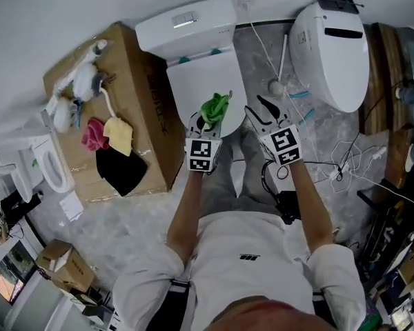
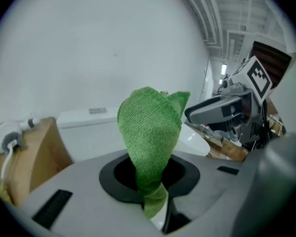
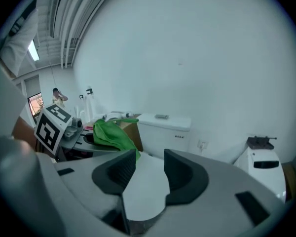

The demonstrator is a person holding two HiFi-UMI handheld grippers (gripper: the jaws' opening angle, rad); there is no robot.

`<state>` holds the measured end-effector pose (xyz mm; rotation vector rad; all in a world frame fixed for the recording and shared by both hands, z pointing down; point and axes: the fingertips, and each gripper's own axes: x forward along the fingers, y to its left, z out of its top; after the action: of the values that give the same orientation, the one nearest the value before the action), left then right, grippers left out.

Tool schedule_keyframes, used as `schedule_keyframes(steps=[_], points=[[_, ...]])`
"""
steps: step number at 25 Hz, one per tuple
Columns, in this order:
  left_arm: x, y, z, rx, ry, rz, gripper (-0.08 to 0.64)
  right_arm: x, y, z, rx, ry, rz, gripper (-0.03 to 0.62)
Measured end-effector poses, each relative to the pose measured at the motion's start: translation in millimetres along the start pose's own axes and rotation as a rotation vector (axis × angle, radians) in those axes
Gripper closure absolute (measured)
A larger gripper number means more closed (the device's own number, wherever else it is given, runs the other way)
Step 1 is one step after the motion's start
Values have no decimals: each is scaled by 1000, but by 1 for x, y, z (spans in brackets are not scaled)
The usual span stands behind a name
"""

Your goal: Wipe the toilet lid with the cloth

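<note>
A green cloth (image 1: 215, 107) stands bunched up in my left gripper (image 1: 205, 124), whose jaws are shut on it above the front of the white toilet lid (image 1: 201, 81). In the left gripper view the green cloth (image 2: 150, 142) rises from between the jaws, with the toilet tank (image 2: 86, 117) behind. My right gripper (image 1: 260, 114) is open and empty, held just right of the lid's front edge. Its own view shows the white toilet lid (image 3: 145, 186) between the jaws, plus the green cloth (image 3: 113, 135) and left gripper (image 3: 69, 137) at left.
A cardboard box (image 1: 127, 109) with cloths and bottles stands left of the toilet. A second white toilet (image 1: 331, 50) sits at the right. Cables (image 1: 352, 161) lie on the floor to the right. The person's legs are in front of the bowl.
</note>
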<state>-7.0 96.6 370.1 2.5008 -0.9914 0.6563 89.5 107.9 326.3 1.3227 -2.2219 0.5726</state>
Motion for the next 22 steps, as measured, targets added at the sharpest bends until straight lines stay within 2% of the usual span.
schedule_keyframes(steps=[4, 9, 15, 22], points=[[-42, 2, 60, 38, -88, -1, 476, -33, 20, 57, -116, -51, -47, 405], [-90, -5, 111, 82, -177, -30, 476, -72, 38, 101, -86, -123, -92, 405], [-126, -6, 144, 100, -249, -45, 476, -94, 57, 129, -82, -158, -101, 405], [-138, -16, 169, 124, -298, -10, 476, -107, 63, 150, -114, -209, -57, 405]])
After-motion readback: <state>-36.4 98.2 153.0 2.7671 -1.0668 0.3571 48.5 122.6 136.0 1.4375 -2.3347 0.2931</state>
